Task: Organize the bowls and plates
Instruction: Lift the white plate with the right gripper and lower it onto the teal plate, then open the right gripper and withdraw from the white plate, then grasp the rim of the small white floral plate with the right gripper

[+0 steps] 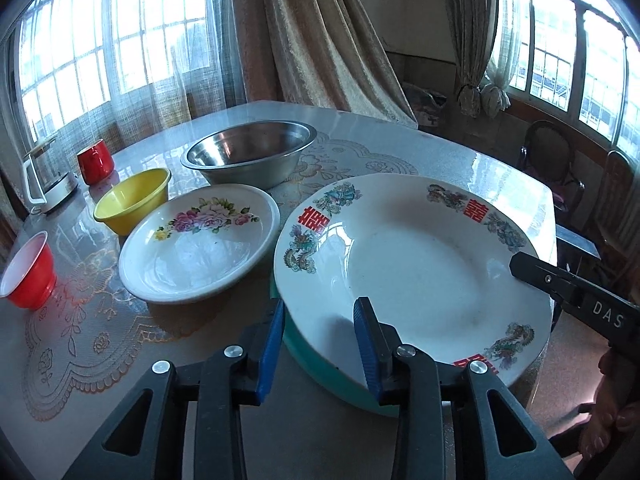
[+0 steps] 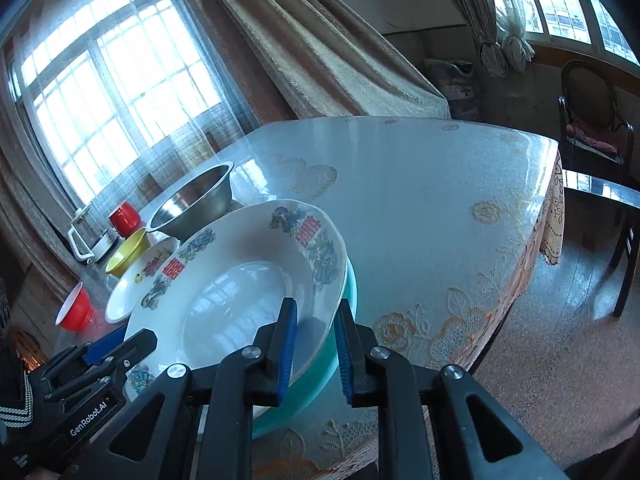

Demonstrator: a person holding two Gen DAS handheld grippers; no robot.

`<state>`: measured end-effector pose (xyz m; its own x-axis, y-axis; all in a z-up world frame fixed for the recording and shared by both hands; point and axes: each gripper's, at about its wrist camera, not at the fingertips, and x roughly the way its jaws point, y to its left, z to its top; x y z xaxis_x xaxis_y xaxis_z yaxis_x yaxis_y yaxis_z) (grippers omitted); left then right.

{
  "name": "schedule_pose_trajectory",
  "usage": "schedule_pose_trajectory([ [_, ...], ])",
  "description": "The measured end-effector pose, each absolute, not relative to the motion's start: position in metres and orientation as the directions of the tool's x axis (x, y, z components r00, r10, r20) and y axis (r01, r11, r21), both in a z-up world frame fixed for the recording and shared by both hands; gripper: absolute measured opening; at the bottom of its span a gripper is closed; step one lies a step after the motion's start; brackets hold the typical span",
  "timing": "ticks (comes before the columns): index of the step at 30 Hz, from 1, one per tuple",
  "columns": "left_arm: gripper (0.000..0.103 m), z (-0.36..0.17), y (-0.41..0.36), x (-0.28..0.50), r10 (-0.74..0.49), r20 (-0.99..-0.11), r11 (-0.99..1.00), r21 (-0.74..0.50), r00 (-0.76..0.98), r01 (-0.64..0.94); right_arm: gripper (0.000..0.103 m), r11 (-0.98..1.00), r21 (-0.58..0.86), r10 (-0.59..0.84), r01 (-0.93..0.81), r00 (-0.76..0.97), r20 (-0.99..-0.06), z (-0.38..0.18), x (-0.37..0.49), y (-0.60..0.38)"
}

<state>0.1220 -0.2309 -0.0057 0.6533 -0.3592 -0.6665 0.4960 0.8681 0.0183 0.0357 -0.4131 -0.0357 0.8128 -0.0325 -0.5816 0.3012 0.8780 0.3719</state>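
Two grippers bracket the big dragon-print plate, stacked on a teal dish at my table edge: my left gripper straddles its rim at seven o'clock, pads not visibly pressing, my right gripper narrowed around both rims at four o'clock, contact unclear; likely a two-sided lift. Farther, at eleven o'clock, a floral plate, yellow bowl and steel bowl wait, probably for nesting.

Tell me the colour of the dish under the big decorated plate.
Teal dish, peeking out beneath the plate; clearest in the right wrist view.
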Motion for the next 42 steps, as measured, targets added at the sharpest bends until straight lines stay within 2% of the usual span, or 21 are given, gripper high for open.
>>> schedule_pose_trajectory([
  [7, 0.035, -0.004, -0.225, 0.123, -0.382, -0.674, 0.861, -0.01, 0.633, 0.509, 0.02, 0.871, 0.378, -0.041, 0.314, 0.813, -0.581, -0.036, 0.03, -0.409],
  [8, 0.038, -0.003, -0.222, 0.123, -0.389, -0.679, 0.86, -0.026, 0.622, 0.51, 0.021, 0.872, 0.373, -0.044, 0.318, 0.809, -0.586, -0.035, 0.03, -0.408],
  [11, 0.061, 0.001, -0.204, 0.126, -0.382, -0.681, 0.879, -0.06, 0.625, 0.472, 0.03, 0.867, 0.366, -0.078, 0.338, 0.818, -0.57, -0.029, 0.024, -0.403],
  [12, 0.066, 0.001, -0.197, 0.126, -0.38, -0.678, 0.887, -0.073, 0.629, 0.457, 0.032, 0.866, 0.363, -0.093, 0.344, 0.824, -0.559, -0.027, 0.021, -0.402],
  [19, 0.079, -0.001, -0.131, 0.148, -0.33, -0.678, 0.941, -0.184, 0.657, 0.283, 0.035, 0.862, 0.344, -0.156, 0.373, 0.84, -0.52, -0.01, 0.013, -0.393],
  [21, 0.087, -0.003, -0.115, 0.155, -0.29, -0.682, 0.957, -0.19, 0.672, 0.22, 0.038, 0.87, 0.341, -0.141, 0.357, 0.841, -0.522, -0.007, 0.017, -0.386],
  [23, 0.092, -0.006, -0.103, 0.162, -0.231, -0.7, 0.973, -0.171, 0.676, 0.155, 0.039, 0.882, 0.325, -0.128, 0.341, 0.838, -0.53, -0.005, 0.022, -0.375],
  [27, 0.094, -0.011, -0.088, 0.175, -0.183, -0.725, 0.983, -0.154, 0.664, 0.102, 0.039, 0.915, 0.291, -0.08, 0.281, 0.831, -0.551, -0.002, 0.035, -0.349],
  [34, 0.096, -0.015, -0.081, 0.194, -0.141, -0.712, 0.99, -0.11, 0.687, 0.09, 0.04, 0.95, 0.252, 0.0, 0.186, 0.805, -0.594, 0.0, 0.062, -0.305],
  [42, 0.096, -0.017, -0.079, 0.22, -0.178, -0.708, 0.982, -0.173, 0.684, 0.077, 0.04, 0.979, 0.185, 0.043, 0.09, 0.788, -0.614, 0.013, 0.098, -0.272],
])
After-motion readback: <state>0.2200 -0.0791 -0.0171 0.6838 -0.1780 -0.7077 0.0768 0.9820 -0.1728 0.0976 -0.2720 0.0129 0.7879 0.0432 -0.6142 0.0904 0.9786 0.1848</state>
